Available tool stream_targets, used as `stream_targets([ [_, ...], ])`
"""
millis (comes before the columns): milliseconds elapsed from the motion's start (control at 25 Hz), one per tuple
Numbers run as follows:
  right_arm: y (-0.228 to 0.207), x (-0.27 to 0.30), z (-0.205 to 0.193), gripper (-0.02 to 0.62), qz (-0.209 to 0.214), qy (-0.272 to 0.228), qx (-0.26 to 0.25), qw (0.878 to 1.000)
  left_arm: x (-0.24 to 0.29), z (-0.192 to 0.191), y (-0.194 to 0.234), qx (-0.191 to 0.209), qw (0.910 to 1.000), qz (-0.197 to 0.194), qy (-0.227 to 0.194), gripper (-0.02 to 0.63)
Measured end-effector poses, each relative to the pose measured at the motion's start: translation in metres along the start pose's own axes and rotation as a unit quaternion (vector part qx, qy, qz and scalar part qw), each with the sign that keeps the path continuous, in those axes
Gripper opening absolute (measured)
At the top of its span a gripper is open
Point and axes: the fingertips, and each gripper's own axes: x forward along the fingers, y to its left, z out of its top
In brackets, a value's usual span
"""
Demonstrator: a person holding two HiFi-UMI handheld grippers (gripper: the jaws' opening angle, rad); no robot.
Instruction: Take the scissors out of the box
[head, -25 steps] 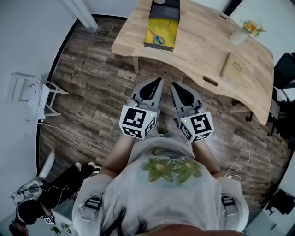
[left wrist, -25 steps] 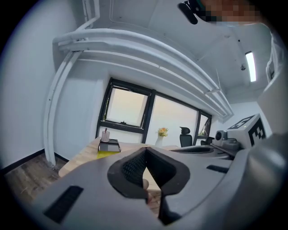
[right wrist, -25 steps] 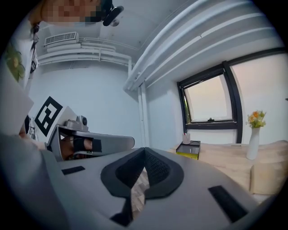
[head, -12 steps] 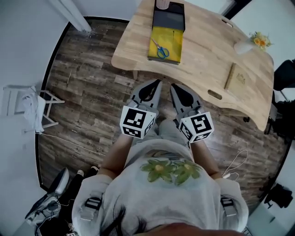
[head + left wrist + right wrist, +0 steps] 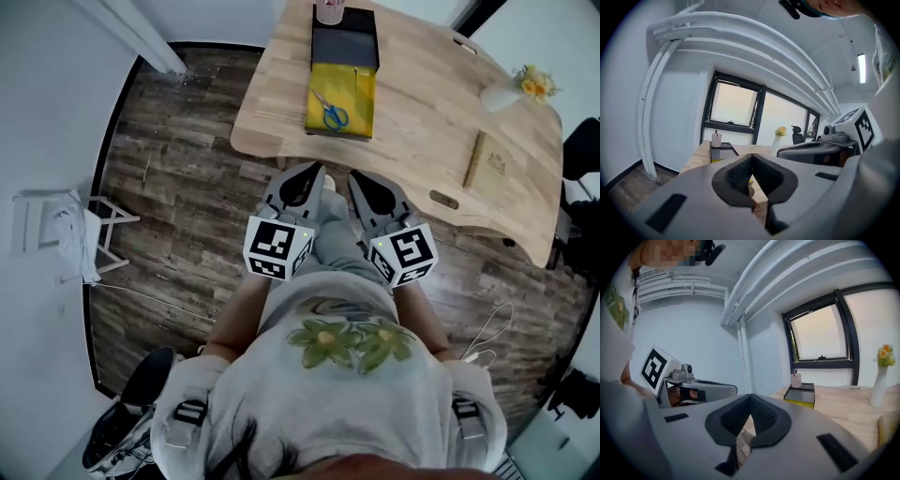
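Observation:
Blue-handled scissors [image 5: 335,112] lie in the yellow tray of an opened box [image 5: 323,120] on the wooden table [image 5: 422,103]; its black half [image 5: 344,45] lies behind. My left gripper [image 5: 318,169] and right gripper [image 5: 355,175] are held side by side over the floor, short of the table's near edge, both pointing at the box. Both are shut with nothing between the jaws. In the left gripper view the box [image 5: 721,152] shows past the closed tips [image 5: 751,157]. In the right gripper view the box [image 5: 801,395] stands ahead to the right of the tips [image 5: 750,397].
A cup of pens [image 5: 328,11] stands at the box's far end. A vase of flowers [image 5: 511,92] and a flat wooden book [image 5: 489,164] lie on the table's right. A white rack [image 5: 66,230] stands left; a dark chair [image 5: 581,159] right.
The table and box have drawn closer to me and both grippers have come forward with me toward its edge. Both stay shut.

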Motion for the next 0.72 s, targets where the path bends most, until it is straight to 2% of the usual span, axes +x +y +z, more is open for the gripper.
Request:
stream_targets([
  [240, -0.016, 0.029, 0.006, 0.006, 0.015, -0.003, -0.004, 1.000, 0.019, 0.005, 0.028, 0.003, 0.9999, 0.016, 0.003, 0.006],
  [400, -0.037, 0.045, 0.014, 0.006, 0.003, -0.003, -0.010, 1.000, 0.037, 0.013, 0.044, 0.018, 0.9997, 0.008, 0.014, 0.006],
  [560, -0.066, 0.062, 0.027, 0.006, -0.014, -0.008, -0.017, 1.000, 0.060, 0.036, 0.073, 0.028, 0.9994, 0.018, 0.006, 0.006],
  [720, -0.094, 0.081, 0.021, 0.006, -0.035, 0.014, -0.020, 0.999, 0.080, 0.042, 0.092, 0.023, 0.9994, 0.024, 0.005, 0.006],
])
